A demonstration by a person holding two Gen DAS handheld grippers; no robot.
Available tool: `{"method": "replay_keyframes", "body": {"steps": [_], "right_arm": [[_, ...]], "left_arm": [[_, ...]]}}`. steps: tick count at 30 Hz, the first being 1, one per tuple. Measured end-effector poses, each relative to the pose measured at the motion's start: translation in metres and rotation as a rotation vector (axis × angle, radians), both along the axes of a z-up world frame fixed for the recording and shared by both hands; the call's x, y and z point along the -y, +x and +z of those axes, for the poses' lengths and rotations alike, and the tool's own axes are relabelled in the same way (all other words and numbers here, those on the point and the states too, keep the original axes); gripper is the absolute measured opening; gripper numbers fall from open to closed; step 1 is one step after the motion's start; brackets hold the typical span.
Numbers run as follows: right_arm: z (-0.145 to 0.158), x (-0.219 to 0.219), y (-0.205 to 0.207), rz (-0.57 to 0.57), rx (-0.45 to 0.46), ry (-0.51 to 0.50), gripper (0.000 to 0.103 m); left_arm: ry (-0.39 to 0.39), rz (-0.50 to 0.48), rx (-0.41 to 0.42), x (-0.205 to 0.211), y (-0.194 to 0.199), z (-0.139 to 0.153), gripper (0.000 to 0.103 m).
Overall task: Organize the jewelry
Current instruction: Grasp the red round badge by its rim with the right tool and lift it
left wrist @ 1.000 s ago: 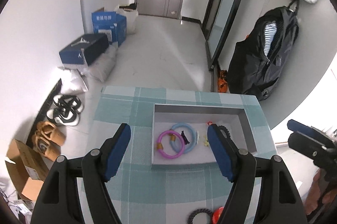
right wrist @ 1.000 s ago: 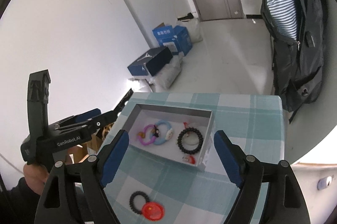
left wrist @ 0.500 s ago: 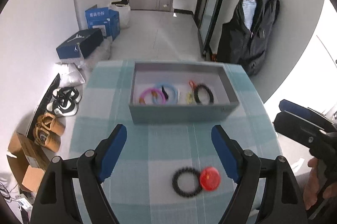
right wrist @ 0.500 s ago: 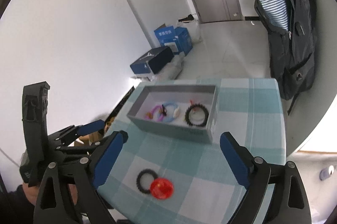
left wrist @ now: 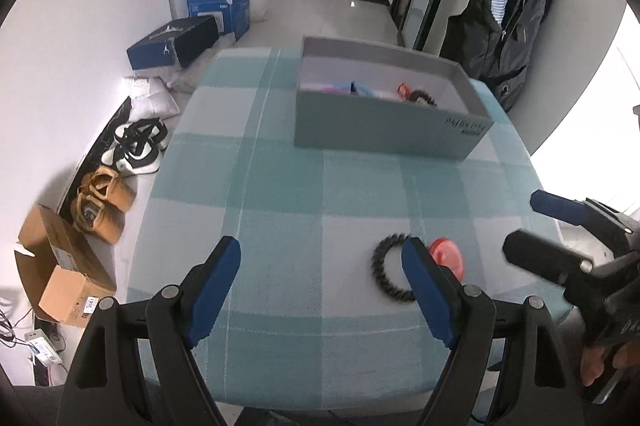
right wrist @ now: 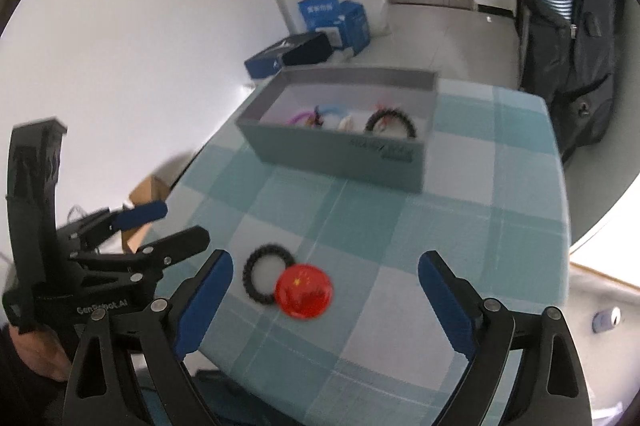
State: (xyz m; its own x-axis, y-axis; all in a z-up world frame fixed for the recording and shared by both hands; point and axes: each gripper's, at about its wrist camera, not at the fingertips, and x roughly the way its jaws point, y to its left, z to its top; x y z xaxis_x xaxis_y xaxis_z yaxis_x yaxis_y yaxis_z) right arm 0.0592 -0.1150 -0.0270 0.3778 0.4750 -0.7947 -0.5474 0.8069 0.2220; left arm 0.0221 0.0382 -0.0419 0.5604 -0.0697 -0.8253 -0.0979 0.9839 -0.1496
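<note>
A grey box [left wrist: 384,129] [right wrist: 340,153] stands at the far side of the checked table. It holds pink and blue rings [right wrist: 316,115] and a black beaded bracelet [right wrist: 391,121]. A second black beaded bracelet [left wrist: 390,274] [right wrist: 266,280] lies near the table's front edge, touching a red round badge [left wrist: 446,256] [right wrist: 305,290]. My left gripper [left wrist: 320,290] is open and empty, its right finger overlapping the bracelet in view. My right gripper [right wrist: 320,300] is open and empty, above the bracelet and badge.
The table wears a teal checked cloth [left wrist: 320,193]. On the floor to the left lie shoes [left wrist: 136,145], cardboard boxes [left wrist: 60,274] and blue boxes [left wrist: 216,1]. A black backpack [left wrist: 508,25] hangs at the right wall.
Both grippers have pulled back from above the box and dropped lower toward the table's near edge. The loose bracelet and badge now sit close between the fingers. Both stay open.
</note>
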Motion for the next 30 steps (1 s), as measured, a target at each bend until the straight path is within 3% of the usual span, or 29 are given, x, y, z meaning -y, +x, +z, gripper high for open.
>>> {"method": "replay_keyframes", "body": {"steps": [11, 23, 27, 30], "right_arm": [[-0.031, -0.017, -0.006, 0.048, -0.059, -0.077, 0.093], [-0.044, -0.035, -0.016, 0.096, 0.005, -0.192, 0.063], [-0.042, -0.036, -0.018, 0.114, -0.001, -0.159, 0.047], [-0.041, -0.038, -0.02, 0.125, 0.002, -0.156, 0.041]], "left_arm": [[-0.026, -0.025, -0.061, -0.01, -0.007, -0.021, 0.08], [-0.062, -0.009, -0.058, -0.018, -0.009, -0.02, 0.08], [-0.068, -0.003, -0.068, -0.019, -0.007, -0.022, 0.08], [-0.066, -0.002, -0.075, -0.019, -0.007, -0.024, 0.08]]}}
